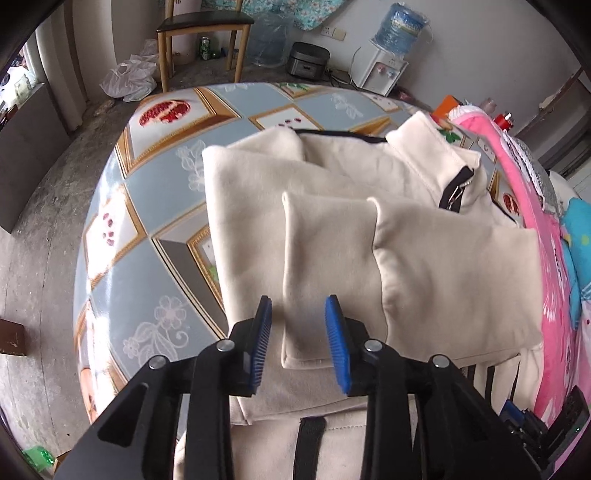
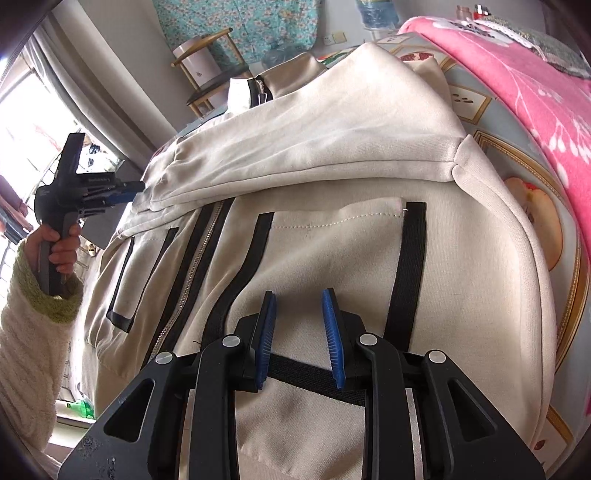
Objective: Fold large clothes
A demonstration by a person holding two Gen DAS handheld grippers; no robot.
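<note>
A: Cream fleece covers most of the tabletop (image 1: 147, 206). It is a zip-up jacket (image 1: 332, 229) with black trim, and it lies flat on the patterned cloth with pomegranates and flowers.

B: Are the sleeves folded?

A: Yes. In the left wrist view two sleeves (image 1: 328, 273) lie side by side across the chest, with their cuffs toward the camera. The collar with the black zipper (image 1: 456, 192) is at the far right.

B: What does the left tool do?

A: The left tool (image 1: 298, 334) hangs just over the near cuff. Its blue pads stand apart and they press on nothing, so it is released. No cloth is between them.

B: And the right one?

A: The right tool (image 2: 301, 338) is over the lower front of the jacket, above a black strip (image 2: 306, 369) of the pocket (image 2: 332, 258). Its pads are also apart, with only a small gap, and they grasp nothing. I cannot tell if the tips touch the cloth.

B: Can you see the person?

A: In the right wrist view, a hand (image 2: 61, 243) in a fluffy white sleeve with a green cuff holds the handle of the other tool at the left edge of the jacket.

B: What is beside the jacket?

A: A pink blanket (image 2: 517, 81) with white flowers lies along the right side of the tabletop. Behind stand a wooden chair (image 1: 201, 33) and a water dispenser (image 1: 388, 62) on the floor.
</note>
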